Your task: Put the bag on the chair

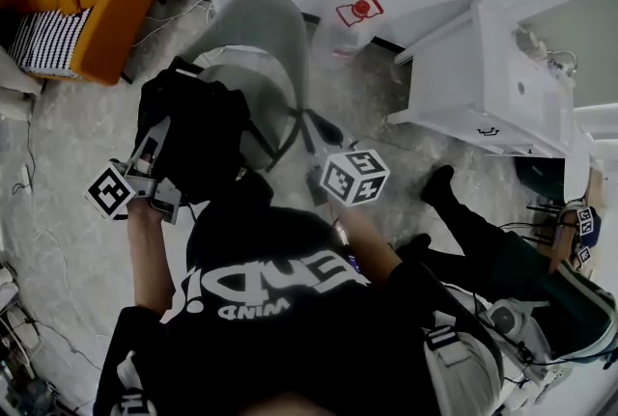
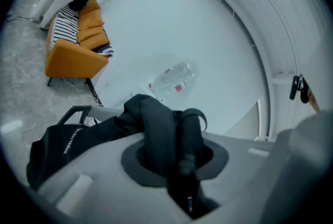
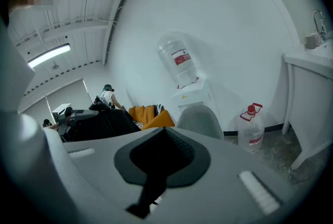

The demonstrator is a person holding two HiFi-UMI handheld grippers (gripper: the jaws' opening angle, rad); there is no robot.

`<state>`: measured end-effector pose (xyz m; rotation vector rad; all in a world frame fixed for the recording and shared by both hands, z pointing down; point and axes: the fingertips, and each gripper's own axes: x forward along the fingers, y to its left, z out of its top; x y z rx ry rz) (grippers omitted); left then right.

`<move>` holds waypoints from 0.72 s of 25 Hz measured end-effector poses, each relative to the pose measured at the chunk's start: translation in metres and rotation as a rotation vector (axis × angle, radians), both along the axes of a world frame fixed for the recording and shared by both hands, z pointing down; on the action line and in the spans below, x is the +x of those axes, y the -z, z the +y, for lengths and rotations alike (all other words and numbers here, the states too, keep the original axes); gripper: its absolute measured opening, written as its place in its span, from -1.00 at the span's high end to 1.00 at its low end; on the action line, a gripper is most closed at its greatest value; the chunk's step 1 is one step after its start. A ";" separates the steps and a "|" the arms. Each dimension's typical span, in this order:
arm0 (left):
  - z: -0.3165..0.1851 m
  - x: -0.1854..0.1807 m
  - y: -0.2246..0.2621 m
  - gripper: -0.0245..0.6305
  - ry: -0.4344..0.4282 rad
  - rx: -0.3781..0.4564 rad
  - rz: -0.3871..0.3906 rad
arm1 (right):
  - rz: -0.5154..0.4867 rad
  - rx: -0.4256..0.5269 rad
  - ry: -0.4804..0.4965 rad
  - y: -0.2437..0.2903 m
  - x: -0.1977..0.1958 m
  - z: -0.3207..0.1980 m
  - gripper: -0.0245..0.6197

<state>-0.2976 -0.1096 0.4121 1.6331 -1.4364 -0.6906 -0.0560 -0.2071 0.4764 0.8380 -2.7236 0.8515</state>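
Fingers of the left gripper (image 2: 176,140) are clamped on a dark strap (image 2: 156,124) of the black bag (image 1: 193,129), so the bag's weight hangs from that one pinch. The right gripper (image 3: 165,137) sits just beside it with its fingers drawn together. Nothing shows past them in its own view. A loose strap trails toward it in the head view, but I cannot tell whether it is caught.

The bag hangs just in front of the person's chest, over the near left edge of the grey chair (image 1: 266,42). It seems to overlap the seat, though I cannot tell whether it is already resting there. Held by its strap, the soft body sags below the grip, which probably lets it be lowered bottom-first onto the seat. The placing looks nearly done: the bag likely needs to go further onto the seat before it is let go.

Further off, a water bottle (image 1: 359,13) stands against the wall behind the chair, and an orange sofa (image 1: 111,4) sits well apart to the left.
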 end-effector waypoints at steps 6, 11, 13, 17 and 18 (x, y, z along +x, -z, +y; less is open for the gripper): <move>-0.050 -0.032 -0.011 0.67 -0.048 -0.018 0.006 | 0.014 -0.020 -0.046 -0.005 -0.029 -0.037 0.92; -0.088 -0.057 -0.023 0.67 -0.098 -0.033 0.005 | 0.035 -0.028 -0.074 -0.005 -0.053 -0.061 0.92; -0.101 -0.063 -0.031 0.67 -0.104 -0.044 0.015 | 0.045 -0.033 -0.078 -0.006 -0.059 -0.068 0.92; -0.125 -0.077 -0.043 0.67 -0.127 -0.050 0.013 | 0.063 -0.047 -0.090 -0.011 -0.066 -0.081 0.92; -0.131 -0.080 -0.046 0.67 -0.130 -0.056 0.013 | 0.066 -0.052 -0.092 -0.013 -0.068 -0.084 0.92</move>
